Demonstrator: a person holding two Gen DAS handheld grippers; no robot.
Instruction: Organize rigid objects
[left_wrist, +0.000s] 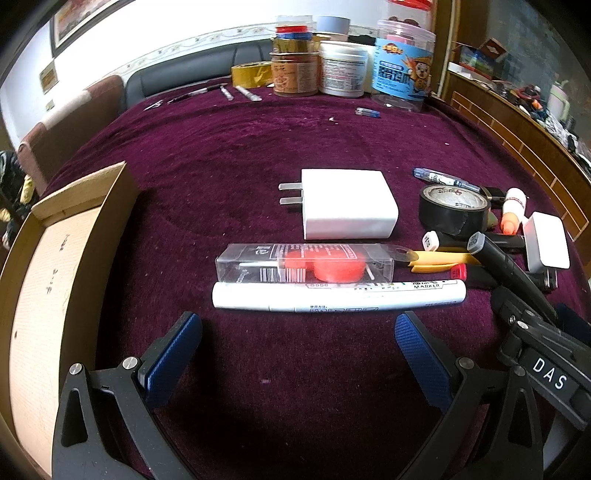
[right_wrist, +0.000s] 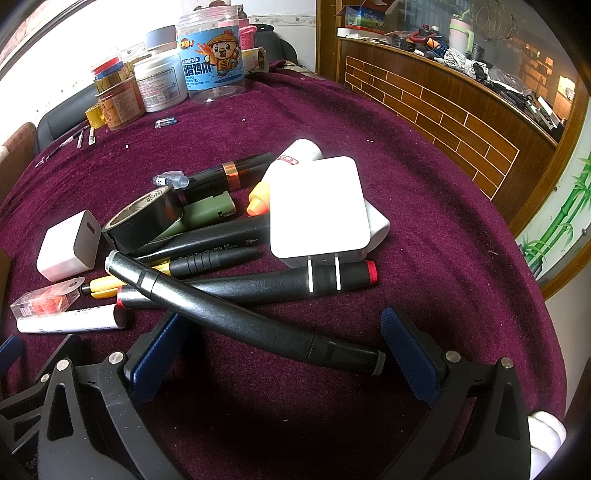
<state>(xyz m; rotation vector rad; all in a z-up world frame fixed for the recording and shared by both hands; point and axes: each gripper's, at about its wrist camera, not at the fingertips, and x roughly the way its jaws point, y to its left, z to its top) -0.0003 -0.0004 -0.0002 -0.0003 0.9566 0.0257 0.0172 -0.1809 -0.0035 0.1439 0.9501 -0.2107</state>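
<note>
Across the lower part of both wrist views, the left gripper (left_wrist: 297, 345) and right gripper (right_wrist: 284, 345) gape wide, holding nothing. Centre frame, a white marker pen (left_wrist: 338, 295) lies beside a clear plastic case (left_wrist: 306, 263); a long black marker (right_wrist: 240, 314) sits between the right fingers (right_wrist: 408, 354), on the purple velvet cloth (left_wrist: 229, 155).

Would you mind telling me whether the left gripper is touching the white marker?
Apart. The left wrist view shows bare cloth between the white marker and the open left gripper.
</note>
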